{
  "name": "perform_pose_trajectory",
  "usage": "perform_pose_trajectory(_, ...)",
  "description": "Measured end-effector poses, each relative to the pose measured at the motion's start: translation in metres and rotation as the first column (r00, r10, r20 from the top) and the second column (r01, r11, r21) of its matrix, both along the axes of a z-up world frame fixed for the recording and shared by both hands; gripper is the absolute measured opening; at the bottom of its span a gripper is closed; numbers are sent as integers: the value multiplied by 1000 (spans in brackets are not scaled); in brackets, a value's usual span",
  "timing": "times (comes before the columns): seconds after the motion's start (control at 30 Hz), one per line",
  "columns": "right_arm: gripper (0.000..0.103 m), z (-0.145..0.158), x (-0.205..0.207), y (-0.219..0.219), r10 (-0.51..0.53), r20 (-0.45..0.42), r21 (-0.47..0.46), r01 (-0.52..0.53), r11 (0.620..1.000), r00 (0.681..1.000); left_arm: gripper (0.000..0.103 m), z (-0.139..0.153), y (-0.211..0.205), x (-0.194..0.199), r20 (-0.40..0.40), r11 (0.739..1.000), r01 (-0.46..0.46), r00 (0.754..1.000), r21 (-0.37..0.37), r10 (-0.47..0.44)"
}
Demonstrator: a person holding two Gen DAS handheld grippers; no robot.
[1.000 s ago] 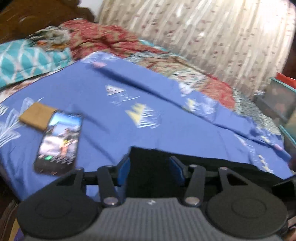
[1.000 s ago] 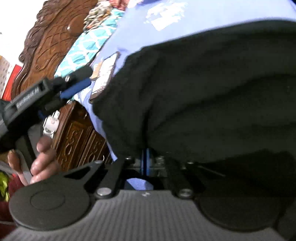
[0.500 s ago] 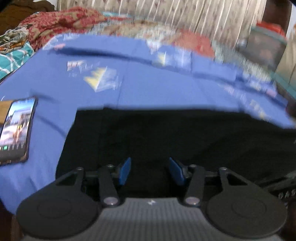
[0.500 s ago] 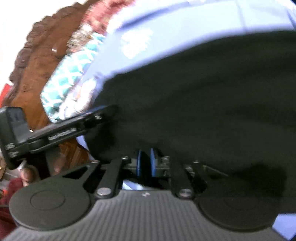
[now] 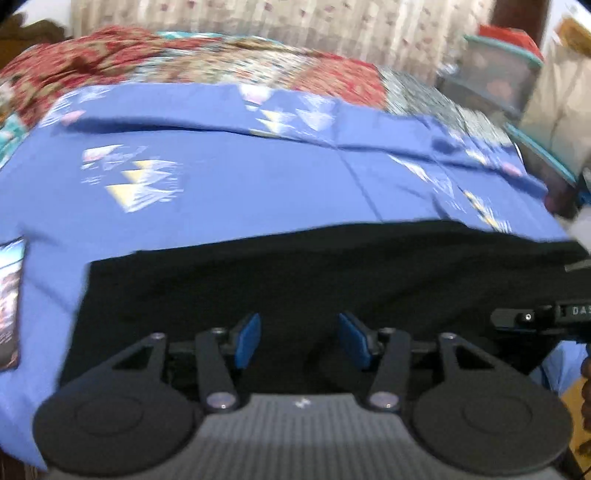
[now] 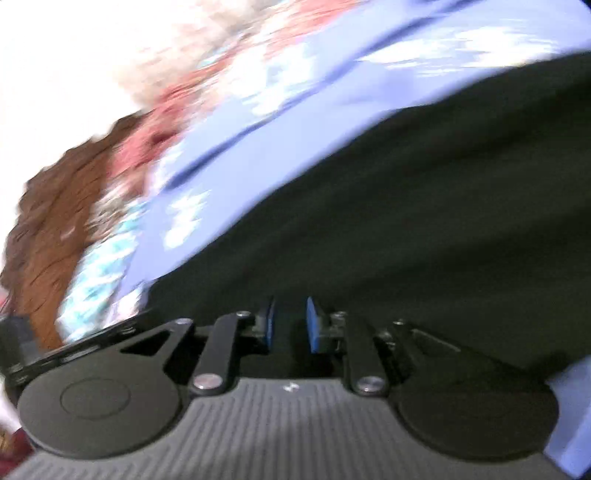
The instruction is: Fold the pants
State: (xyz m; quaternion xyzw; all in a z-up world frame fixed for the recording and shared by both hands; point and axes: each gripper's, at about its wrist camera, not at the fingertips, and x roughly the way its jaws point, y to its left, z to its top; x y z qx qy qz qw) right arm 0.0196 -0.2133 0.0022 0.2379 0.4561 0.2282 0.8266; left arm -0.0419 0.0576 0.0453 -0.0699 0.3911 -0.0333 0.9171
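Blue bedsheet [image 5: 258,206], patterned curtain [image 5: 295,18] behind

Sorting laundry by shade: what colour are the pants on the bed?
Black, plain, no pattern. The pants show best in the left wrist view.

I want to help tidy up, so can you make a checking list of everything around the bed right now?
Surface: blue bedsheet with triangle prints.
Job's things: black pants lying spread on the sheet.
Clutter: phone at the left edge; patterned blankets behind.
Grippers: left gripper open above the pants; right gripper opening, fingers apart over dark cloth.
Cables: nothing seen.
Surroundings: striped curtain, storage boxes, carved wooden headboard.
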Motion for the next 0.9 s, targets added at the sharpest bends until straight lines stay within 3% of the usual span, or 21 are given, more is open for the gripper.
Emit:
perform_pose_trajectory(0.03, 11, -6, -1, -13, -44, -21, -66, 42, 997, 999, 49, -2, -9, 4, -12, 1000, 25, 1000, 4, -25)
perform_pose_trajectory(0.07, 7, -10, -4, -24, -62, -26, -59, 60, 996, 998, 49, -6, -20, 9, -27, 999, 52, 998, 8, -52)
perform_pose_trajectory(0.13, 12, -9, -17, -58, -140, -27, 21, 140, 990, 990, 49, -13, -37, 14, -57, 995, 92, 994, 24, -91)
perform_pose_trajectory(0.2, 19, 2, -33, -97, -268, 34, 72, 265, 962, 963, 49, -20, -51, 17, -92, 992, 123, 989, 23, -120)
perform_pose_trajectory(0.23, 30, 6, -40, -119, -348, 58, 99, 342, 935, 936, 49, -22, -55, 19, -108, 991, 134, 985, 19, -131)
perform_pose_trajectory(0.3, 40, 9, -56, -160, -506, 75, 160, 491, 856, 859, 49, -26, -66, 25, -129, 988, 152, 980, 20, -148)
perform_pose_trajectory(0.43, 44, 4, -72, -224, -740, 77, 192, 718, 669, 669, 49, -27, -82, 38, -143, 987, 157, 978, 21, -152)
perform_pose_trajectory(0.53, 42, -12, -66, -259, -804, 40, 213, 781, 587, 593, 51, -29, -93, 49, -160, 990, 143, 977, 5, -140)
perform_pose_trajectory(0.63, 42, -28, -44, -289, -828, -7, 309, 788, 532, 561, 55, -33, -98, 54, -186, 993, 119, 976, 10, -115)
perform_pose_trajectory(0.7, 42, -29, -23, -288, -831, -2, 336, 783, 523, 556, 55, -34, -98, 56, -198, 995, 100, 975, 2, -97)
perform_pose_trajectory(0.9, 41, -21, 37, -327, -803, 69, 276, 762, 586, 592, 55, -33, -90, 60, -222, 998, 39, 974, -39, -46)
